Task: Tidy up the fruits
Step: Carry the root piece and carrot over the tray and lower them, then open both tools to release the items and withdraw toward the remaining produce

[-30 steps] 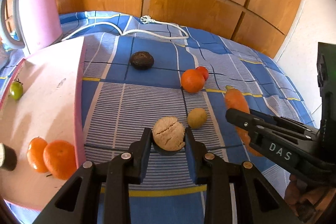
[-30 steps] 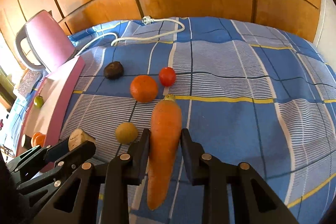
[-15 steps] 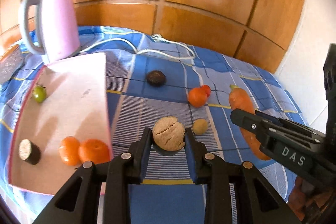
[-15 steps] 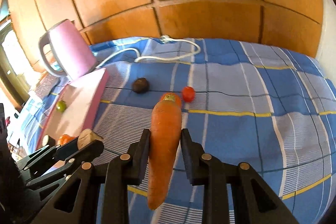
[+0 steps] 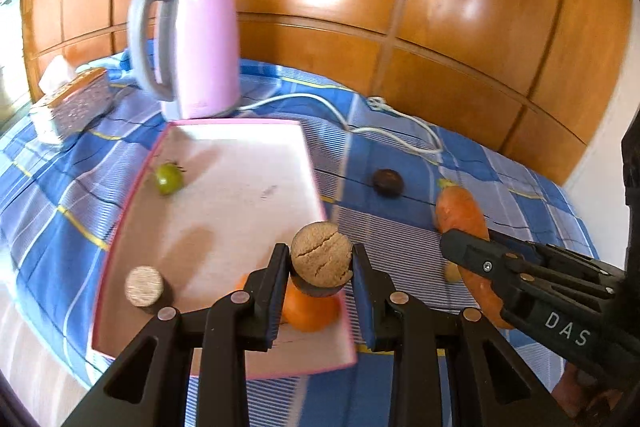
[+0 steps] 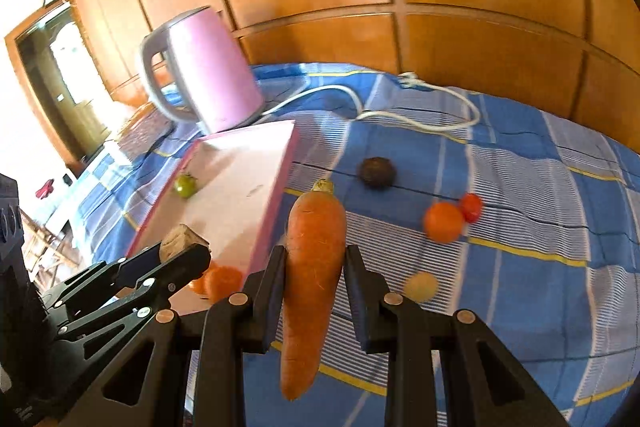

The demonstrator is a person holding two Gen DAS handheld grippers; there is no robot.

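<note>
My left gripper is shut on a brown cut fruit half and holds it above the near right corner of the pink tray. On the tray lie a green tomato, another cut half and oranges. My right gripper is shut on a carrot and holds it above the blue cloth, right of the tray. On the cloth lie a dark fruit, an orange, a red tomato and a small yellow fruit.
A pink kettle stands behind the tray, its white cord trailing right over the cloth. A tissue box sits at the far left. A wooden panel wall closes the back.
Both grippers have risen and swung left toward the tray, each still holding its item. The kettle and the whole tray have come into view.
</note>
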